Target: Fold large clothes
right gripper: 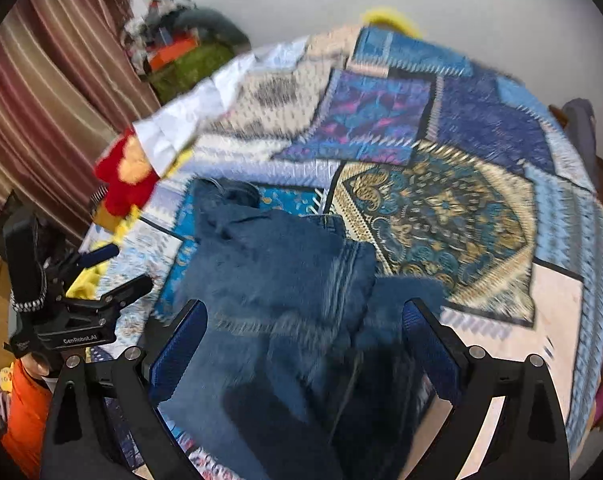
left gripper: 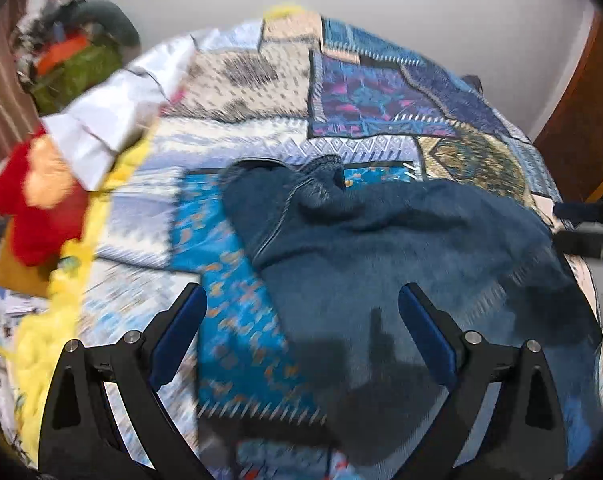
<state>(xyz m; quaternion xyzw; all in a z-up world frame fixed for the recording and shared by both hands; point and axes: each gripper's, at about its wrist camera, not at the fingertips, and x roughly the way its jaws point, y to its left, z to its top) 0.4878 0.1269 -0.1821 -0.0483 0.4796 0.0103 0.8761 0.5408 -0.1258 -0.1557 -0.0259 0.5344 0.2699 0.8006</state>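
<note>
1. A dark blue garment (left gripper: 381, 248) lay crumpled on a patchwork bedspread (left gripper: 373, 96), near its front edge, probably dropped there for folding.
2. The left gripper (left gripper: 301, 320) hovered over the garment's left edge, jaws spread wide and empty.
3. The right gripper (right gripper: 305, 332) hung above the garment's middle, also wide apart, holding nothing.
4. A pile of other clothes (left gripper: 61, 128) sat aside at the bed's left edge.

A pair of dark blue jeans (left gripper: 381, 248) lies crumpled and partly doubled over on the bed's patchwork quilt (left gripper: 365, 92). The waistband end bunches toward the far side. Motion blur hides finer detail.
</note>
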